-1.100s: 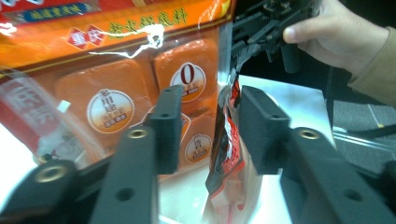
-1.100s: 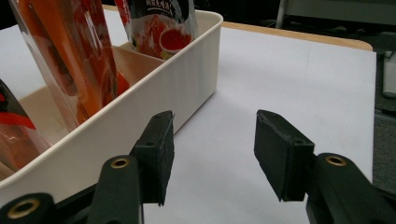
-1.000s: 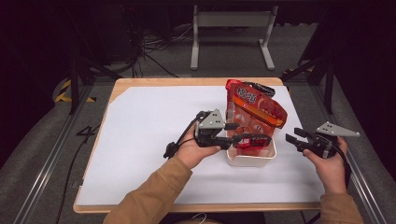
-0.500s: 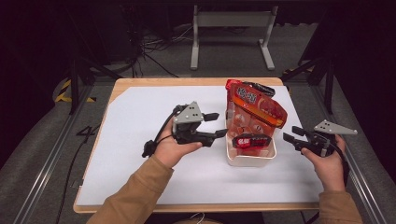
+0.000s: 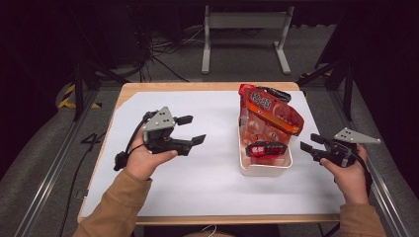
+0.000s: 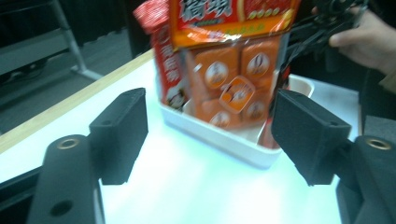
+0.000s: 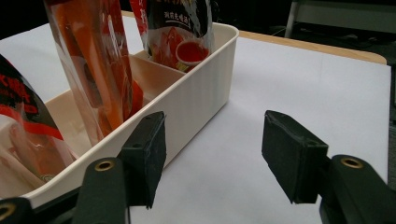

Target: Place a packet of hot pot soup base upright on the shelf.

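High view: left claw (image 5: 190, 129) spread, empty, well apart from white plastic bin (image 5: 265, 167) of orange snack bags (image 5: 269, 111) on white-covered surface (image 5: 207, 173). Right claw (image 5: 311, 143) apart, just beside bin.
Left gripper view: bin ahead.
Right gripper view: bin wall beside left jaw.

one bin (image 5: 264, 169), three snack bags (image 5: 269, 106), two claws (image 5: 192, 129)

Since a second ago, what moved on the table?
The left gripper pulled back leftward, away from the white bin, with its jaws open and empty. The right gripper stayed open beside the bin, and the snack bags stayed standing in it.
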Tool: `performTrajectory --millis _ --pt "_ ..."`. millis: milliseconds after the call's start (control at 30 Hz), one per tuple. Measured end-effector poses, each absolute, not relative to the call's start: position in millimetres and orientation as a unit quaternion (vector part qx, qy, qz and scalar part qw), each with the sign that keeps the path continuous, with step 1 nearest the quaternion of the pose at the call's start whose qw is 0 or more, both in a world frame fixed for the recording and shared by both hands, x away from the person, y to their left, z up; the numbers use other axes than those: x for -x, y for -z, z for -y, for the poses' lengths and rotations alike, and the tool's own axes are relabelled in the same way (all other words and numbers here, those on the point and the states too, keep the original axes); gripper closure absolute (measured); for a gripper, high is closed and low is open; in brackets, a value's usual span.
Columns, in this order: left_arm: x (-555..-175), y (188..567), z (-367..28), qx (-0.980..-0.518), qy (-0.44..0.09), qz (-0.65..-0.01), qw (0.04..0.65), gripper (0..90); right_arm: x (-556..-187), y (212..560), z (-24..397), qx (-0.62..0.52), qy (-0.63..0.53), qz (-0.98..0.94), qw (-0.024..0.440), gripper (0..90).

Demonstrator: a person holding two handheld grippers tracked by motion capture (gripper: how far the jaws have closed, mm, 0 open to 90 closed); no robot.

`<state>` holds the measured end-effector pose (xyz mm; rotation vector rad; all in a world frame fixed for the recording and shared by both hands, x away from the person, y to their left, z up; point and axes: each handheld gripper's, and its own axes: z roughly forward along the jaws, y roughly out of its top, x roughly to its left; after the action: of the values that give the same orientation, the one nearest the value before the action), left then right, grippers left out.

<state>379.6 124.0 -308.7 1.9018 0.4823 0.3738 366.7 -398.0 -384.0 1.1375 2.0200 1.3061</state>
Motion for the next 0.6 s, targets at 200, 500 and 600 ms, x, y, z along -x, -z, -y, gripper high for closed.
performTrajectory --millis 200,500,600 --pt "-375.9 313.3 -155.7 -0.799 -0.165 -0.228 0.531 24.9 -365.7 384.1 396.3 -0.415 -0.476 -0.738 0.237 39.5" --pt "-373.0 336.9 -196.2 -0.796 -0.183 -0.268 0.51 23.8 -366.1 385.3 395.3 -0.411 -0.475 -0.739 0.242 38.0" --pt "-374.6 341.3 -208.2 -0.793 -0.185 -0.281 0.508 22.8 -365.8 385.4 396.1 -0.412 -0.476 -0.738 0.243 37.8"
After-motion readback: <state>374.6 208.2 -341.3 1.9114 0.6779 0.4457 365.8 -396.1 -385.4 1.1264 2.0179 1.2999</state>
